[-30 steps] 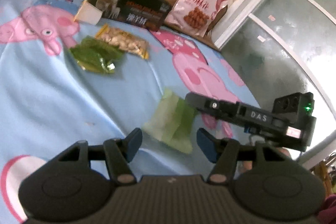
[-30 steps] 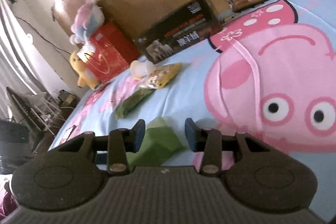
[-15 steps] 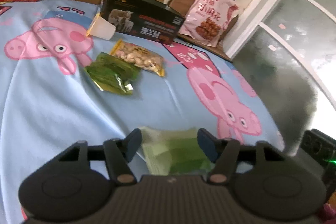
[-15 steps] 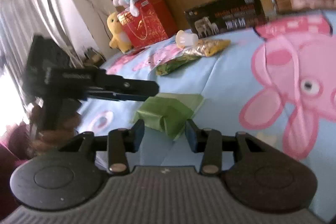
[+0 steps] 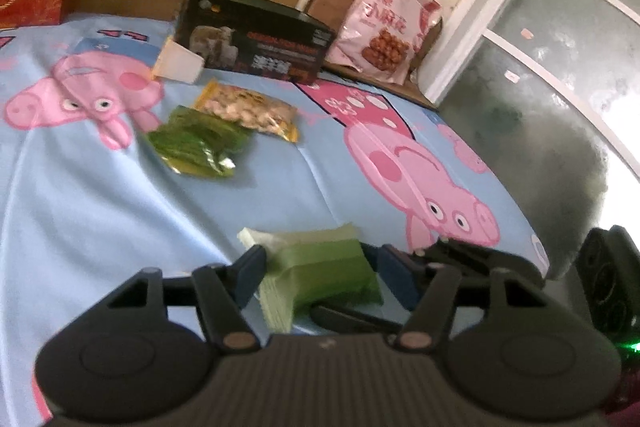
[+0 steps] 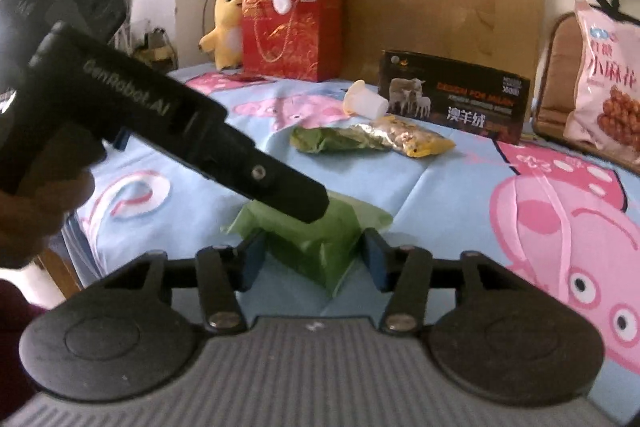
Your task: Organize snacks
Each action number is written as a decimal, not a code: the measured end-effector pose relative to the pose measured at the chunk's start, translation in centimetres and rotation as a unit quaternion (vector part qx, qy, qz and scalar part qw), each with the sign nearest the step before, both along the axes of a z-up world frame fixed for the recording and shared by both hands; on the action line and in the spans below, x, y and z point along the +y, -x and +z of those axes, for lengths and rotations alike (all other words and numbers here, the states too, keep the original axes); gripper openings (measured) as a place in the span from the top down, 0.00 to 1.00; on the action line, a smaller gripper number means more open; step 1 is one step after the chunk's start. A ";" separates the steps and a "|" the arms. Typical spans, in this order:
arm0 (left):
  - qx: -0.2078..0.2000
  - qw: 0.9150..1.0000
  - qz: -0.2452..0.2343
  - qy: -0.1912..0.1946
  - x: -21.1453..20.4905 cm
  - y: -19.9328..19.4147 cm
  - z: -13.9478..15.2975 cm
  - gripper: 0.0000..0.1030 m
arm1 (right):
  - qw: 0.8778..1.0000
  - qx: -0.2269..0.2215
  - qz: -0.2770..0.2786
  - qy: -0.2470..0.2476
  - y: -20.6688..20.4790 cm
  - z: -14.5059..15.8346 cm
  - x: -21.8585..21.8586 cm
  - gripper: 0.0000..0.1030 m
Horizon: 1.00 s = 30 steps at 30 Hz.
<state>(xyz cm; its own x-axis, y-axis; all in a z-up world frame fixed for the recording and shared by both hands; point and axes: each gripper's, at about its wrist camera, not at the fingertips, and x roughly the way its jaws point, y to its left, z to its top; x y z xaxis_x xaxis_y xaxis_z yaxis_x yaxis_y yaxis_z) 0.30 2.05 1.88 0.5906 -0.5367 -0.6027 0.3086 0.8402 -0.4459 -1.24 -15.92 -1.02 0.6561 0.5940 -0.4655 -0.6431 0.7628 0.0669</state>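
Observation:
A light green snack packet sits tented up off the blue cartoon-pig sheet. My left gripper has it between its closing jaws, and the pads lie against the packet's sides. In the right wrist view the same packet fills the gap of my right gripper. Those jaws are closing too, with the pads against it. The left gripper reaches in from the left, over the packet's top. One of the right gripper's fingers shows at the lower right of the left wrist view.
Further back lie a dark green packet, a nut packet and a tipped white cup. Behind them stand a black box and a pink snack bag on a chair. A red gift bag with plush toys is at the back left. The bed's edge falls away on the right.
The right gripper rolled level and swung round until the light green packet came between its fingers. The left gripper closed in on the packet, which rose from lying flat to tented.

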 end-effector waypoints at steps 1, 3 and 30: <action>0.001 1.000 0.003 0.003 0.4 0.1 0.1 0.41 | 1.000 -0.003 0.001 0.001 0.1 0.1 0.4 0.51; -0.001 1.000 0.012 0.003 1.2 0.4 0.3 0.41 | 1.000 -0.014 0.008 0.007 0.5 0.3 1.3 0.53; -0.002 0.998 0.048 0.029 4.5 1.2 -0.3 0.41 | 0.999 -0.022 0.046 -0.002 1.2 0.4 3.1 0.55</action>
